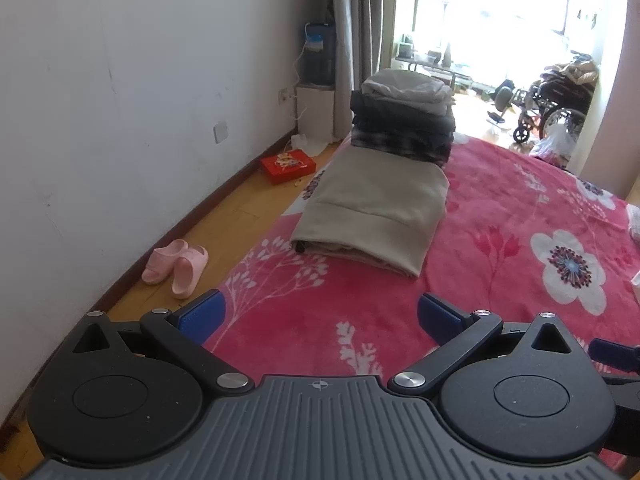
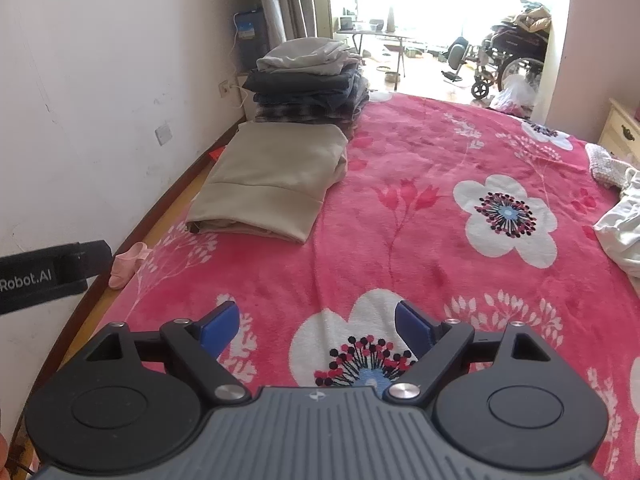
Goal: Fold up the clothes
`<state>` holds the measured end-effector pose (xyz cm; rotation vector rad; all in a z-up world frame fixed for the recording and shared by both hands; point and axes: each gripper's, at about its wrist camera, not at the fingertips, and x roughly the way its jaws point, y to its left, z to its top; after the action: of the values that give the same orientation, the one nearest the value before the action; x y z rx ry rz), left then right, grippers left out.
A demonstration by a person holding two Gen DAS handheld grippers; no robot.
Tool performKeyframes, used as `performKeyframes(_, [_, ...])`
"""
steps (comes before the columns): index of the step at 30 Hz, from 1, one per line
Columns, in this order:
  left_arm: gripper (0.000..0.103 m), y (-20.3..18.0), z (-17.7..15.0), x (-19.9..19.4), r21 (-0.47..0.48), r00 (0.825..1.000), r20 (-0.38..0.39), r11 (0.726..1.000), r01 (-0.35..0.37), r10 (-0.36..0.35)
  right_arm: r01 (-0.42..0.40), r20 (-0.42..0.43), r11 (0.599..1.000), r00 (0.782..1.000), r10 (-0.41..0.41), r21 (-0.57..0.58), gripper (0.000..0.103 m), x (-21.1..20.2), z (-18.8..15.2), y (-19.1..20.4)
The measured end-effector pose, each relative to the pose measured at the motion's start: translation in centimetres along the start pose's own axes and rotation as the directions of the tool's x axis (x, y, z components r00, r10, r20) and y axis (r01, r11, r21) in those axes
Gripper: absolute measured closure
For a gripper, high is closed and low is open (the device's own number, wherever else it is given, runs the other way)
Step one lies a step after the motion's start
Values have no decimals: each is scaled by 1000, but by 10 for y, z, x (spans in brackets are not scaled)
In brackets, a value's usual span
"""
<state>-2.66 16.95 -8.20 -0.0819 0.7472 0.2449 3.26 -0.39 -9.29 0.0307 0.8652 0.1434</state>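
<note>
A folded beige garment (image 1: 372, 212) (image 2: 268, 184) lies flat near the left edge of the red flowered blanket (image 1: 500, 216) (image 2: 420, 168). Behind it stands a stack of folded clothes (image 1: 404, 120) (image 2: 308, 80), grey on top, dark and plaid below. My left gripper (image 1: 320, 316) hovers open over the blanket, short of the beige garment, holding nothing. My right gripper (image 2: 318, 328) is open too, above a white flower print, empty. Unfolded white clothes (image 2: 620, 224) lie at the blanket's right edge.
A white wall (image 1: 120, 100) runs along the left, with a strip of wooden floor holding pink slippers (image 1: 176, 266) and a red box (image 1: 288, 166). A wheelchair (image 2: 504, 60) stands in the bright doorway. A cream nightstand (image 2: 624, 128) sits at the right.
</note>
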Motion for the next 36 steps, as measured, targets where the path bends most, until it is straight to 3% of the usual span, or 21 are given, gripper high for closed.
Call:
performKeyframes(24, [0, 10, 0, 5, -8, 999, 0, 999, -43, 43, 7, 8, 1000, 1000, -6, -24, 12, -1, -2, 12])
performKeyframes(36, [0, 8, 1, 10, 0, 999, -12, 999, -32, 32, 18, -3, 999, 1000, -18, -31, 12, 2, -3, 12])
